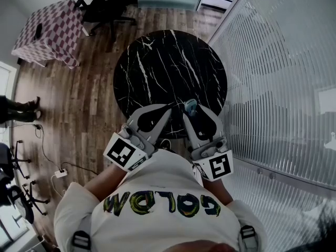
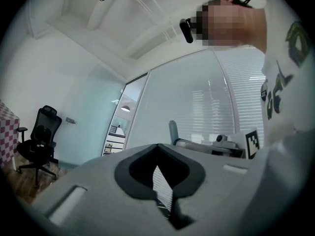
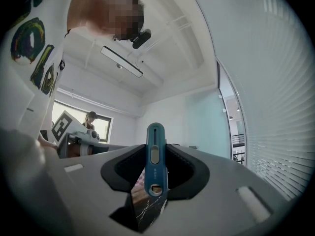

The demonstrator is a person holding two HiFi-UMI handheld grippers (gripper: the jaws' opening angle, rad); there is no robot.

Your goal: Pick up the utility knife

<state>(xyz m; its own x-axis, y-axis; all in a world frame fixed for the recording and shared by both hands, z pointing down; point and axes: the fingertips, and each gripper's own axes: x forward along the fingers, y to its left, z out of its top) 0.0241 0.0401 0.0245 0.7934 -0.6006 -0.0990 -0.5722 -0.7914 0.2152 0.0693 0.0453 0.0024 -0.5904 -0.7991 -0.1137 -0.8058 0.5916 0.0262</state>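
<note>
A blue utility knife [image 3: 155, 157] stands upright between the jaws of my right gripper [image 3: 155, 150], which is shut on it; its slider faces the camera and its top pokes out past the fingertips. In the head view the knife [image 1: 190, 106] shows as a small blue-grey tip at the end of the right gripper [image 1: 190, 110], held close to the person's chest over the near edge of the round black marble table [image 1: 168, 62]. My left gripper [image 1: 169, 107] is beside it, jaws together and nothing between them [image 2: 157, 147].
A glass wall with blinds [image 1: 278, 77] runs along the right. A table with a checkered cloth [image 1: 50, 30] and a black office chair [image 1: 107, 4] stand at the far left. Cables and a power strip [image 1: 60, 173] lie on the wooden floor. Someone's feet [image 1: 23, 109] are at the left edge.
</note>
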